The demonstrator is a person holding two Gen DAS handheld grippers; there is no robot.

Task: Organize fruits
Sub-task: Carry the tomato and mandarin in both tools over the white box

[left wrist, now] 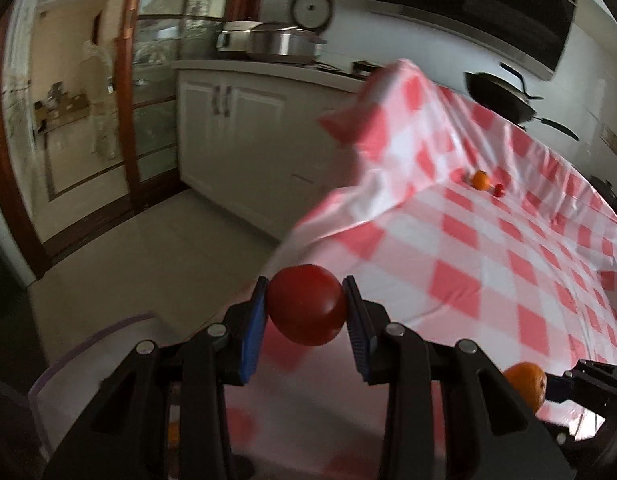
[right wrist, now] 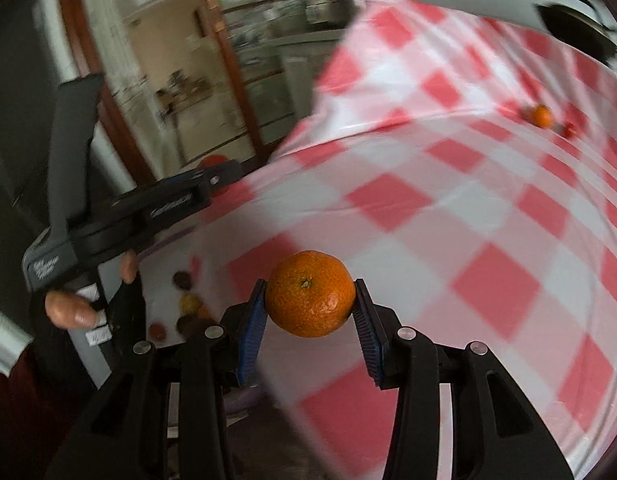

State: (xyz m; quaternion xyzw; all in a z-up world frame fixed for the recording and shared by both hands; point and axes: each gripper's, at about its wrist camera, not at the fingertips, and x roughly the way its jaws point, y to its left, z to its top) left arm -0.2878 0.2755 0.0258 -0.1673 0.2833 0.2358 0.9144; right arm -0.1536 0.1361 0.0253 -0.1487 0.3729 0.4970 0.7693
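Note:
My left gripper (left wrist: pixel 304 306) is shut on a red tomato (left wrist: pixel 306 304) and holds it above the near left corner of the red-and-white checked tablecloth (left wrist: pixel 488 248). My right gripper (right wrist: pixel 310 300) is shut on an orange tangerine (right wrist: pixel 310 294), held above the cloth; the tangerine also shows in the left wrist view (left wrist: pixel 526 382). A clear container (right wrist: pixel 176 280) with several small fruits inside lies at the left, under the left gripper. Another tangerine (left wrist: pixel 480 180) and a small red fruit (left wrist: pixel 499 189) lie far back on the cloth.
The table edge drops to a tiled floor (left wrist: pixel 148 248) on the left. White cabinets (left wrist: pixel 236 120) with cookers (left wrist: pixel 284 42) stand behind. A black pan (left wrist: pixel 504 96) sits beyond the table's far edge. The hand-held left gripper body (right wrist: pixel 108 208) is at the left in the right wrist view.

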